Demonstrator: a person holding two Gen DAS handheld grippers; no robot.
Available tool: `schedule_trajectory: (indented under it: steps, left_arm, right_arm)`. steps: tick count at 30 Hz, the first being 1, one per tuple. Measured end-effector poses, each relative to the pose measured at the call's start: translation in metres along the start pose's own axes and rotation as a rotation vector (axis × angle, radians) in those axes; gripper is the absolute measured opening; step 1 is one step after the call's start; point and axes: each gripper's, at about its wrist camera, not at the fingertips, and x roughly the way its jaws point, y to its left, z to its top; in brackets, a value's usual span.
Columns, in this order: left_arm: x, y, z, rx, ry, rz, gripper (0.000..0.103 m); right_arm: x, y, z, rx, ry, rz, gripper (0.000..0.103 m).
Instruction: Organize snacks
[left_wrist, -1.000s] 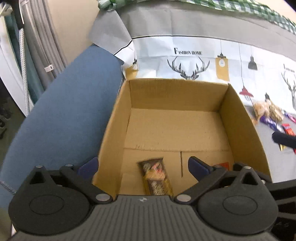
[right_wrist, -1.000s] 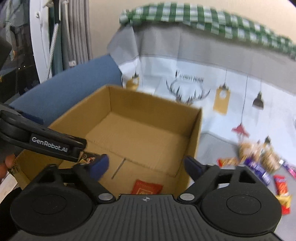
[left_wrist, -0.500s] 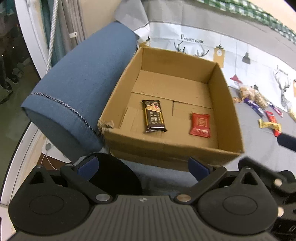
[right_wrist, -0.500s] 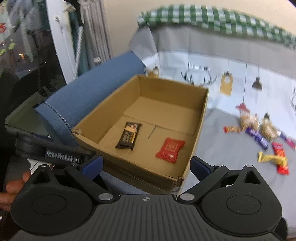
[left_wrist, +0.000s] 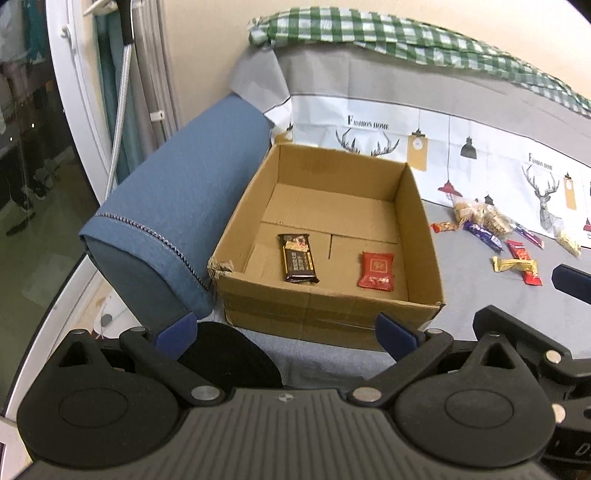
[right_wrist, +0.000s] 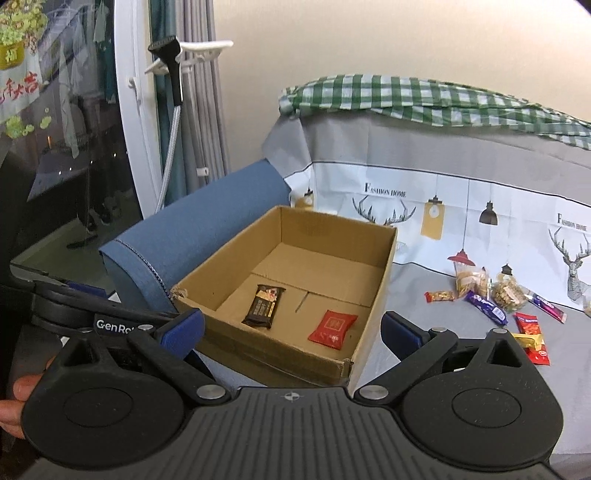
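An open cardboard box (left_wrist: 417, 229) (right_wrist: 384, 280) sits on the grey sofa seat. On its floor lie a dark brown bar (left_wrist: 298, 257) (right_wrist: 264, 305) and a red packet (left_wrist: 376, 270) (right_wrist: 332, 329). My left gripper (left_wrist: 286, 334) hangs open in front of the box's near wall, holding nothing. My right gripper (right_wrist: 291, 330) is also open with nothing between its fingers, back from the box's near right corner. Several loose snacks (left_wrist: 502, 240) (right_wrist: 495, 306) lie on the seat to the right of the box.
A blue sofa armrest (left_wrist: 177, 214) (right_wrist: 199, 229) runs along the box's left side. A printed cover and a green checked cloth (right_wrist: 424, 99) drape the backrest. A window, curtains and a hose stand at left. A hand (right_wrist: 14, 395) holds the left gripper.
Both grippers have pulled back and up from inside the box. The brown bar and the red packet now lie free on the box floor. The view has widened.
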Motion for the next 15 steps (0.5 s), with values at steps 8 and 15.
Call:
schedule_trajectory:
  steps: [8, 15]
  left_arm:
    - [-0.015, 0.0, -0.003, -0.002, -0.028, 0.003, 0.103]
    - [-0.013, 0.002, -0.003, -0.004, -0.028, 0.002, 0.103]
  right_arm:
    - [-0.017, 0.003, -0.001, -0.004, -0.044, -0.004, 0.101]
    - [-0.02, 0.006, -0.002, -0.007, -0.052, -0.003, 0.101]
